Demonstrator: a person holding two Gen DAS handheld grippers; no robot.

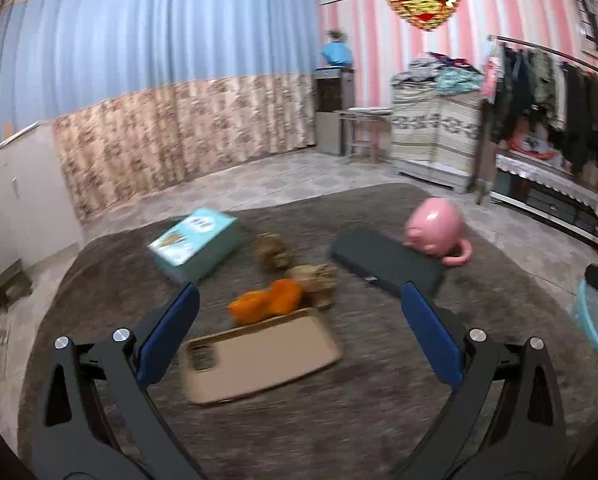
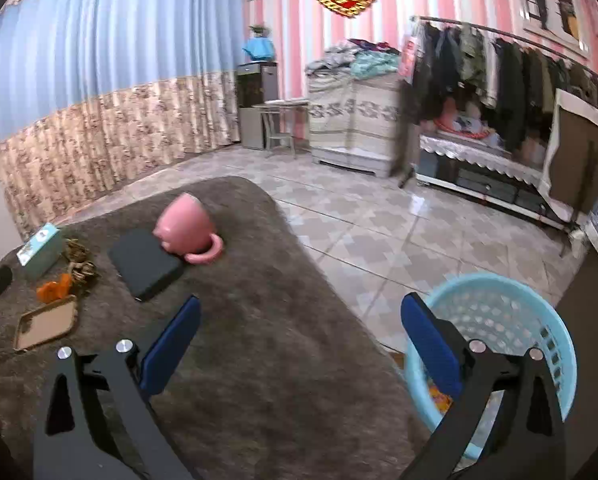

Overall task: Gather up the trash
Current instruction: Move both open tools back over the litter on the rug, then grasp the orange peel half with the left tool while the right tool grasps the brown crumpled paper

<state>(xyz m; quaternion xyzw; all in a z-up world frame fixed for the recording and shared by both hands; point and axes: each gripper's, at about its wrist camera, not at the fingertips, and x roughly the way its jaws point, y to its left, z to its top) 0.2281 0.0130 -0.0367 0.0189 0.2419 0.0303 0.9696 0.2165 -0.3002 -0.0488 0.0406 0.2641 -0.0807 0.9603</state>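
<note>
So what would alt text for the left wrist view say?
An open left gripper hovers over a brown rug, above a tan phone case, orange scrap, crumpled brown scraps, teal box, dark flat case and tipped pink mug.

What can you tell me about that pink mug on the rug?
The pink mug looks like glossy ceramic, round-bellied, with a thick loop handle. It lies tipped on its side on the brown rug, handle resting on the pile, mouth facing away. It touches the far end of a flat dark case. No jaws are near it.
</note>
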